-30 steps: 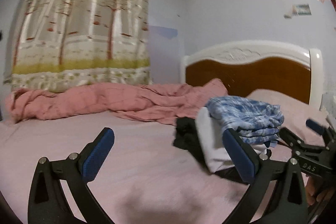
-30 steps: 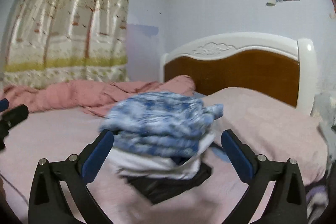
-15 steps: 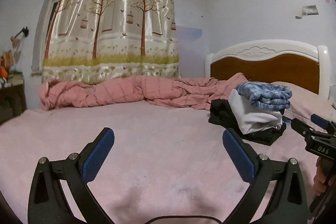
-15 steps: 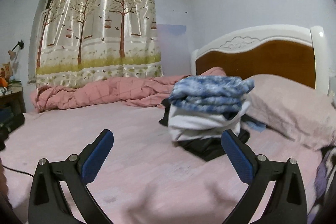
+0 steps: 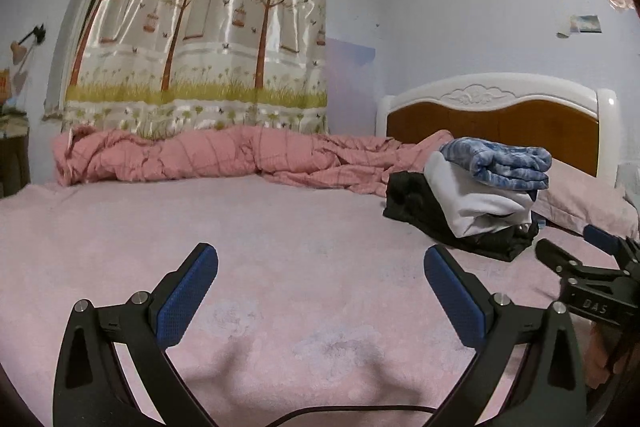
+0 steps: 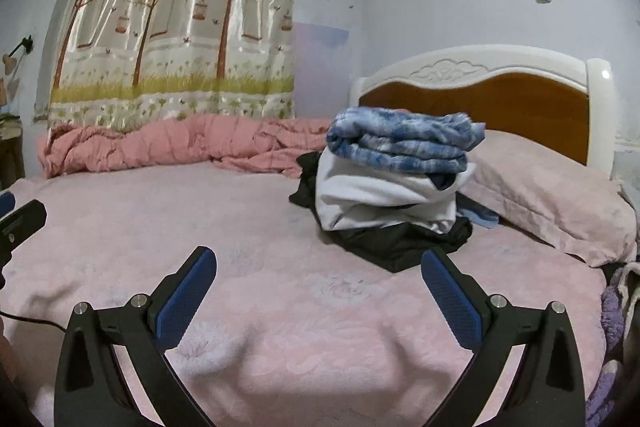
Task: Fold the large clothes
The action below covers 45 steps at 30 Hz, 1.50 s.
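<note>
A stack of folded clothes stands on the pink bed sheet (image 6: 280, 307) near the headboard: a blue patterned garment (image 6: 400, 143) on top, a white one (image 6: 380, 199) under it, a black one (image 6: 400, 243) at the bottom. The stack also shows at the right of the left wrist view (image 5: 492, 163). My left gripper (image 5: 320, 291) is open and empty over bare sheet, well left of the stack. My right gripper (image 6: 318, 293) is open and empty, a short way in front of the stack. Each gripper shows at the edge of the other's view.
A crumpled pink quilt (image 5: 208, 155) lies along the far side of the bed under a tree-print curtain (image 5: 208, 27). A pink pillow (image 6: 552, 199) lies against the wood and white headboard (image 6: 500, 95). A thin black cable (image 6: 32, 321) runs at the left.
Both grippers have pulled back from the stack and now sit lower and farther from it. The stack stays in place on the bed. Both grippers stay open and empty.
</note>
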### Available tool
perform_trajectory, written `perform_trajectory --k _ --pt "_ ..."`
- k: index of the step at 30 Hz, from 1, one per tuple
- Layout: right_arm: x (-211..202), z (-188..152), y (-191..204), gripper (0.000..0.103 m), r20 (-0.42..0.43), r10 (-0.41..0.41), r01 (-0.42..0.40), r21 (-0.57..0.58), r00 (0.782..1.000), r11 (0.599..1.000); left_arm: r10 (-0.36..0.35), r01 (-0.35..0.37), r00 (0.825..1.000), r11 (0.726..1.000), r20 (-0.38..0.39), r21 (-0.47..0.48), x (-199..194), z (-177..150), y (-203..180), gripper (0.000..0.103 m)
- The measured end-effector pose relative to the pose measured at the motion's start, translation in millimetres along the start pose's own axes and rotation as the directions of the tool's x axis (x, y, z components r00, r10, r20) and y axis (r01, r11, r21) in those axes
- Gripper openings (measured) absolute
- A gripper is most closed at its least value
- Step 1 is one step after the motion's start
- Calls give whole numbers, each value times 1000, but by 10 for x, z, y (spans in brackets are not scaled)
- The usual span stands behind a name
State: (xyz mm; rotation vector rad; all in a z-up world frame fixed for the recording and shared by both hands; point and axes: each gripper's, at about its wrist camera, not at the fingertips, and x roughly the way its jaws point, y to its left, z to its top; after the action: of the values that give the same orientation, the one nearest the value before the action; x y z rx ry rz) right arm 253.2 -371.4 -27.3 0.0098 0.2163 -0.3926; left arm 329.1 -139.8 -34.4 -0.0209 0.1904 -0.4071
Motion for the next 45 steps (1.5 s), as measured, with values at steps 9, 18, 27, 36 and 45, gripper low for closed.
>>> perform_trajectory --k 9,18,27,36,45 --pt "32 9 44 103 -5 -10 10 -30 1000 1000 5 -5 1000 1000 -8 10 67 -9 -57 103" --pt "67 0 90 103 -14 -11 11 -52 1000 999 17 -17 1000 999 -4 39 29 -16 -96 103" --pt "82 1 85 103 -16 -10 9 -51 1000 999 17 -17 1000 999 -6 37 7 -6 -73 103" --pt "86 -15 81 103 -23 -10 9 -49 1000 999 18 -17 1000 999 -15 31 -11 6 -38 103" --pt "91 -33 88 103 -27 -11 10 -45 1000 999 17 -17 1000 999 -17 30 -14 7 -34 103"
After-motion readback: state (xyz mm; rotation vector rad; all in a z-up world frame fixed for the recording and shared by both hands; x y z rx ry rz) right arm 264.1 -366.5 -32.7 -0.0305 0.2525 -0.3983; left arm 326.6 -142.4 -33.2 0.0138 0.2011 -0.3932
